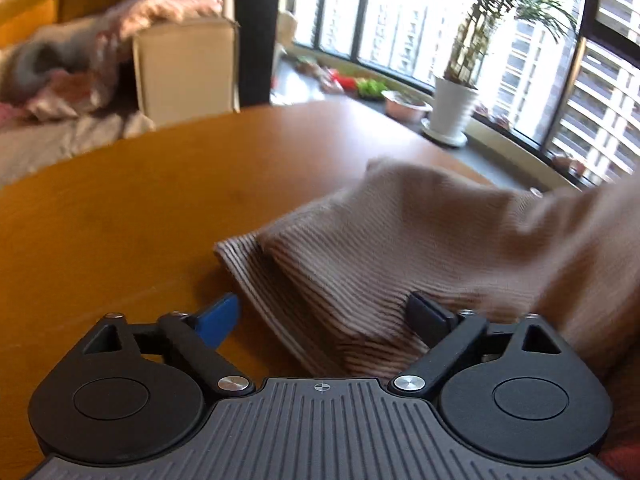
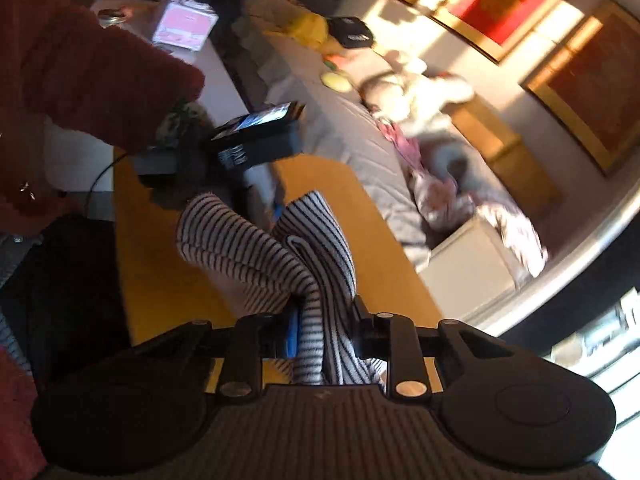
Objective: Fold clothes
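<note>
A brown-and-white striped garment [image 1: 360, 264] lies on the round wooden table [image 1: 120, 220], blurred where it rises to the right. My left gripper [image 1: 323, 316] is open around its near hem. The blue finger [image 1: 218, 318] sits just off the cloth's edge and the black finger [image 1: 428, 316] rests on the fabric. In the right wrist view the same striped garment [image 2: 256, 248] hangs bunched above the table [image 2: 380, 240], and my right gripper [image 2: 326, 326] is shut on a gathered fold. The left gripper's black housing [image 2: 256, 144] shows beyond it, under a red sleeve [image 2: 80, 72].
Past the table's far edge stand a white box [image 1: 184, 68] draped with pink clothes [image 1: 160, 4] and a grey bed [image 2: 340, 120] strewn with laundry. A potted plant [image 1: 452, 108] stands on the window sill at the right. A person in red stands at the left.
</note>
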A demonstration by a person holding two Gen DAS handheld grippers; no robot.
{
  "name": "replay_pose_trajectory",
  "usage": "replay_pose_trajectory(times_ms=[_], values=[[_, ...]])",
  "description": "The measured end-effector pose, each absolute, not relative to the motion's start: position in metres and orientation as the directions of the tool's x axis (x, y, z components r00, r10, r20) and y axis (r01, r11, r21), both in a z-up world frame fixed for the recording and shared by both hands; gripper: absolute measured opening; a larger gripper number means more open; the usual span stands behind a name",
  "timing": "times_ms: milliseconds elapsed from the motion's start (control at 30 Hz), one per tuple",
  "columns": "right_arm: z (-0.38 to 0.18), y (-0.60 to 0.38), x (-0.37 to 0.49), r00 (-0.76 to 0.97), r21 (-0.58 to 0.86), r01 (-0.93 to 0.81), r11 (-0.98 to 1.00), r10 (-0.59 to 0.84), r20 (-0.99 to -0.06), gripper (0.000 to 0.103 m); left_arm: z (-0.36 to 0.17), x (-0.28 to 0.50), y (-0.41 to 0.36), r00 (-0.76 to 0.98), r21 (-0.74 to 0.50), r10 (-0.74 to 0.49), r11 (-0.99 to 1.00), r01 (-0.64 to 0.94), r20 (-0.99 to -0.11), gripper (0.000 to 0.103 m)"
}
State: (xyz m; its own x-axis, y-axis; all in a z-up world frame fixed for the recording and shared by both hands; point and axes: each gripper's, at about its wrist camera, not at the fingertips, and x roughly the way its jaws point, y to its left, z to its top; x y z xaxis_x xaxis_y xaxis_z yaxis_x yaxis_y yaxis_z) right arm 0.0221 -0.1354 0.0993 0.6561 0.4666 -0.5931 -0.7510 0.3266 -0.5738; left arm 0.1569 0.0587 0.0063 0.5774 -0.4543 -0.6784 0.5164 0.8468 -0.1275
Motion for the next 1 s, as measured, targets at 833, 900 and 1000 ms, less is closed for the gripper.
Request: replay_pose_trajectory(times_ms=[833, 900, 1000], values=[[0.036, -0.179, 0.18, 0.629, -0.088, -0.697, 0.712, 0.547, -0.552, 0.083, 0.075, 0.156, 0.06, 0.646, -0.153, -0.517, 0.832, 0.533, -0.561, 0.082], [0.044, -0.199, 0.171, 0.645, -0.014, -0.654, 0.756, 0.549, -0.532, 0.089, 0.065, 0.153, 0.05, 0.638, -0.135, -0.492, 0.841, 0.524, -0.592, 0.083], [0.04, -0.225, 0.155, 0.634, 0.121, -0.614, 0.78, 0.579, -0.513, 0.09, 0.053, 0.142, 0.058, 0.637, -0.167, -0.48, 0.857, 0.487, -0.603, 0.092]])
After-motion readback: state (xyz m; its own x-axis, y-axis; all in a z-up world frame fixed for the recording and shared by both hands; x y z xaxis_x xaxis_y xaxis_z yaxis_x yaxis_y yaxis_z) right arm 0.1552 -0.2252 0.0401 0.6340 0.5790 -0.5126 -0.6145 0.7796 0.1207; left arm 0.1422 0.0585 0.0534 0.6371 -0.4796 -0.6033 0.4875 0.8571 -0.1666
